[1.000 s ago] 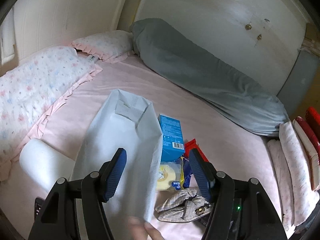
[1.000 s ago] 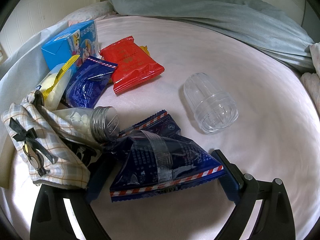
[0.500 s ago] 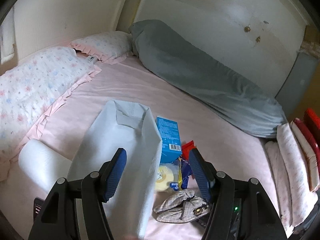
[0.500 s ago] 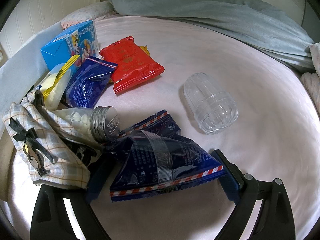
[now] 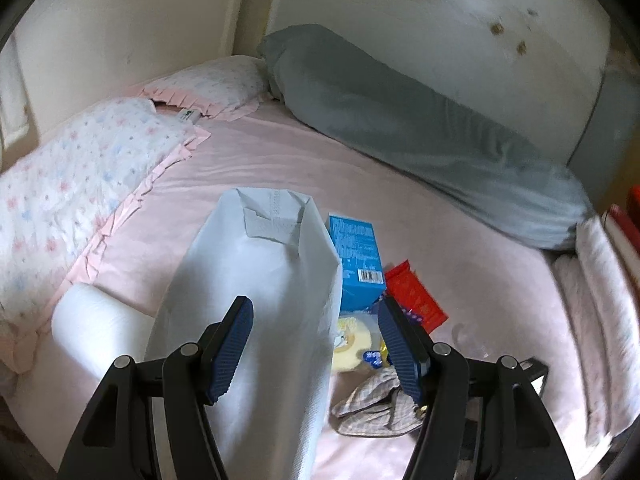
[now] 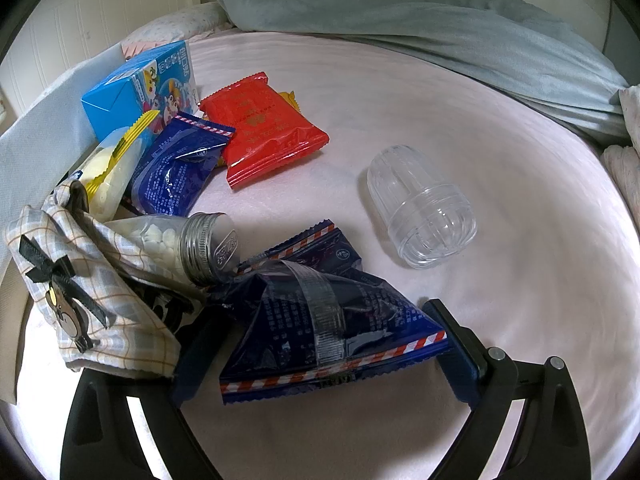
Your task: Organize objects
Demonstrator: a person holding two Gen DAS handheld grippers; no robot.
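Our right gripper [image 6: 320, 344] held the navy snack packet [image 6: 328, 320], whose long axis spanned its jaws, right of the white bag [image 5: 256, 300] beneath our half-open, empty left gripper [image 5: 316, 344].

The fingertips of a bare hand that showed at the near edge of the left wrist view, just by the pale grey non-woven fabric bag [image 5: 260, 300], have gone from the picture. That view has swung a little to the right, so the red foil snack packet [image 5: 416, 300] now lies right of the left gripper [image 5: 314, 308] rather than peeking between its fingers, and a blurred clear plastic jar [image 5: 466, 334] has come into sight. In the right wrist view the bag's edge [image 6: 36, 132] has sunk lower on the left.
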